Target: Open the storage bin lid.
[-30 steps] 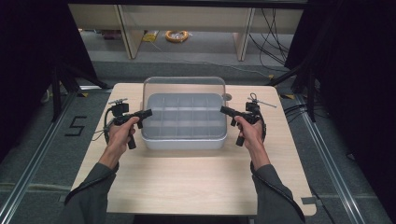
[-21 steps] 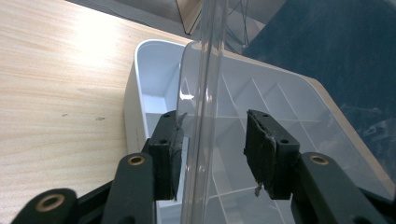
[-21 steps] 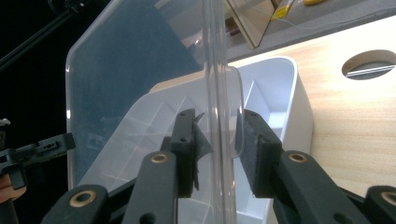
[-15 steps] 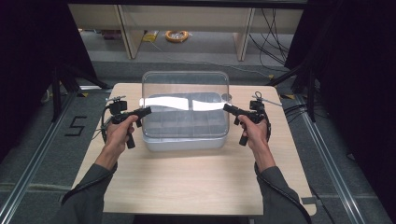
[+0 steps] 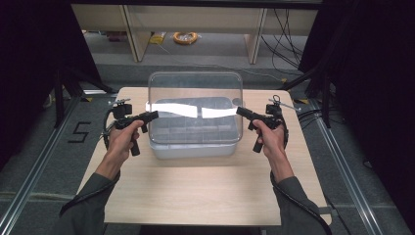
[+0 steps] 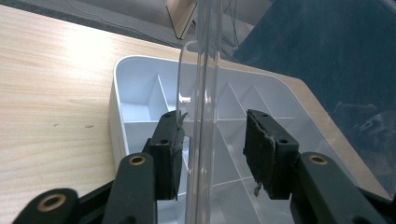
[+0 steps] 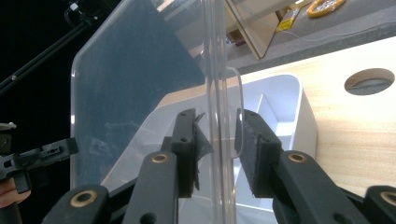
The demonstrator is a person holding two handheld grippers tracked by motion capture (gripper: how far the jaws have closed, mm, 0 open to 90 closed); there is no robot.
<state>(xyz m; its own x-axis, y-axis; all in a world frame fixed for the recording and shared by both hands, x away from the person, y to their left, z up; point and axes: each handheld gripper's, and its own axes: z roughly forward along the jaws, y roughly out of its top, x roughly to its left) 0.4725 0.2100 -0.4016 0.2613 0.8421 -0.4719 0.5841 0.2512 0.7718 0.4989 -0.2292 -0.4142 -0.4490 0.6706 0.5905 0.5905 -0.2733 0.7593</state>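
Observation:
A clear plastic lid point(image 5: 195, 88) is raised above a white compartment tray point(image 5: 195, 147) in the middle of the table and tilted steeply, with a bright glare band across it. My left gripper point(image 5: 152, 115) holds the lid's left edge. In the left gripper view the clear rim point(image 6: 201, 116) runs up between the two pads point(image 6: 171, 154), with the tray's dividers point(image 6: 140, 112) behind. My right gripper point(image 5: 241, 111) holds the lid's right edge. In the right gripper view the rim point(image 7: 218, 93) is pinched between its pads point(image 7: 252, 149).
The wooden table point(image 5: 195, 196) has bare room in front of the tray and a round hole point(image 7: 369, 81) near its right side. Shelving legs and an orange cable coil point(image 5: 185, 37) lie on the floor beyond. Black stands flank the table.
The lid lay flat on the tray a second ago. Both grippers have since raised it and tipped it up, and their hands moved slightly up the table with it.

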